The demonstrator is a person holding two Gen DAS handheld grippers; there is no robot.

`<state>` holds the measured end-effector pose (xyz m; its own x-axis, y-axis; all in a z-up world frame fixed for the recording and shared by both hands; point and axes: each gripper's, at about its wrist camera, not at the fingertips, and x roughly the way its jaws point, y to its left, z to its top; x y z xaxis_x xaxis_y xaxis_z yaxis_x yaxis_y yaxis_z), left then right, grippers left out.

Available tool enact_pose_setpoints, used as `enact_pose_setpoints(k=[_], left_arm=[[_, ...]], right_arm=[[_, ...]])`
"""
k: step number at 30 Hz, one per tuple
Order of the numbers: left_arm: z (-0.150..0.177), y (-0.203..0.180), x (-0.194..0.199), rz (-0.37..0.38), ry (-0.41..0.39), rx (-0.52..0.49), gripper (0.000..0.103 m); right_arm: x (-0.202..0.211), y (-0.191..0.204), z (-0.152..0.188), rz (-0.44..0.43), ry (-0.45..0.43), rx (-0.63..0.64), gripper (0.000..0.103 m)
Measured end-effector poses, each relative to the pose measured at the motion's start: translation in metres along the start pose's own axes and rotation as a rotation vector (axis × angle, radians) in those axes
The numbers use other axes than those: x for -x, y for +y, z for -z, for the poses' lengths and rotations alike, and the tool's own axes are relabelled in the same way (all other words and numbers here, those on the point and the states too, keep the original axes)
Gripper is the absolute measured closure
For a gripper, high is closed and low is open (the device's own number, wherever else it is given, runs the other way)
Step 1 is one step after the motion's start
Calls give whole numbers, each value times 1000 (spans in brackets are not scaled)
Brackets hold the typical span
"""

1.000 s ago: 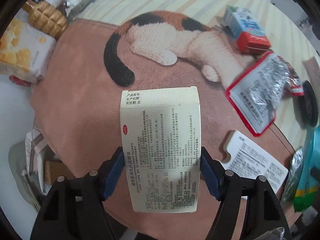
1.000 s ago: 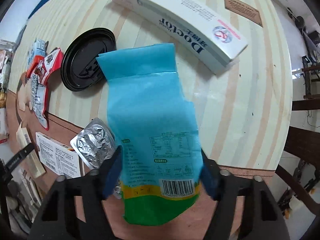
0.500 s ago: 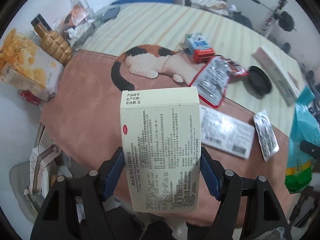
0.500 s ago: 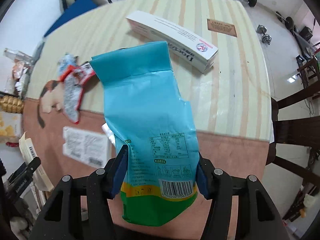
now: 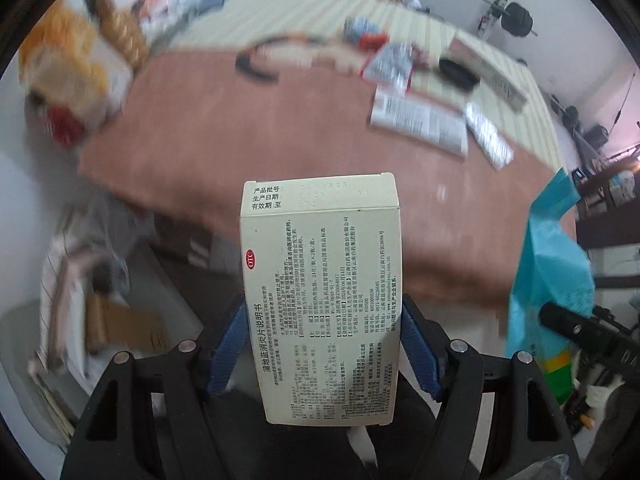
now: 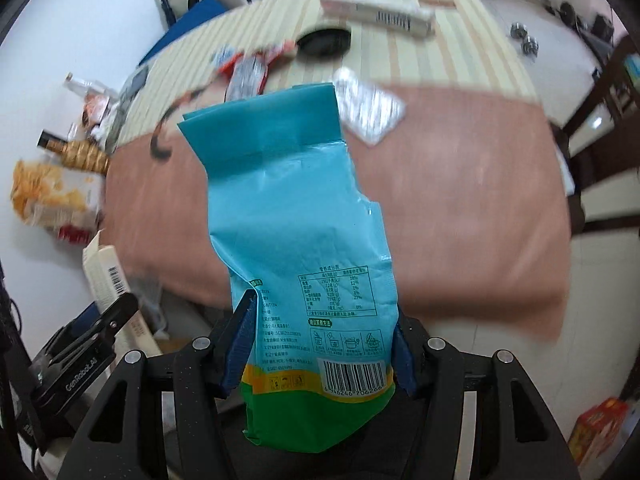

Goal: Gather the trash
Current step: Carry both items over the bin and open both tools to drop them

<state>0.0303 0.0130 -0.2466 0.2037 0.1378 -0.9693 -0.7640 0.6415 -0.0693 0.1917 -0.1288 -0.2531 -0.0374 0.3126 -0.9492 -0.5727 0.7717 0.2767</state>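
Observation:
My left gripper (image 5: 322, 344) is shut on a cream medicine box (image 5: 320, 280) printed with black text, its blue pads pressing both long sides. My right gripper (image 6: 320, 344) is shut on a blue and green food bag (image 6: 296, 240) that sticks up between its pads. Both are lifted and pulled back off the near edge of the table. The bag (image 5: 548, 280) and the right gripper also show at the right of the left wrist view. The box (image 6: 106, 276) and the left gripper show at the left of the right wrist view.
On the table (image 5: 280, 128) with a brown mat lie a white leaflet box (image 5: 416, 122), a foil blister pack (image 5: 488, 136), a red-edged wrapper (image 5: 390, 66), a black lid (image 5: 456, 70) and a long white box (image 6: 380, 12). A snack box (image 6: 52, 196) and golden bottle (image 6: 82, 154) stand at left. Cardboard clutter (image 5: 104, 320) sits below the table's edge.
Both grippers have risen and drawn back from the table with their loads; the table now looks smaller and its near edge and the floor show.

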Motion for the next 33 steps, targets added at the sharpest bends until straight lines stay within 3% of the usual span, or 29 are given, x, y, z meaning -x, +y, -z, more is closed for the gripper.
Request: enact_pose_setpoints(k=[7,14,21,22,23,25,27,29,31,33], left_arm=[[70,36,-88,14,185,77,33],[109,57,-234,80,347,180,33],[124,68,-370,169,484,259,32],[123,69,-382,174,496,260,26],[123,70,-394,176,504,259,13],[120,70,-415,152,523,250,6],[118,72,-424,119,525,233,5],[116,74,-423,89,515,212,5],[117,72,-417,46,488,184,5],[119,71,-406,-3,453,152,5]], right_arm=[[-75,-5,101,12,180,31,42],[-222,-38,165,30,356,17,42],[-384,-81,184,26,456,-100,42],[-400,-85,182,29,466,-100,42],[-418,-90,180,28,476,-100,42],[-449,-97,175,32,496,-96,37],[-478,-100,171,16,523,-93,33],[-492,-105,167,13,531,-87,12],[-497,-106,161,13,522,-72,2],[-492,-104,157,42,503,-40,0]])
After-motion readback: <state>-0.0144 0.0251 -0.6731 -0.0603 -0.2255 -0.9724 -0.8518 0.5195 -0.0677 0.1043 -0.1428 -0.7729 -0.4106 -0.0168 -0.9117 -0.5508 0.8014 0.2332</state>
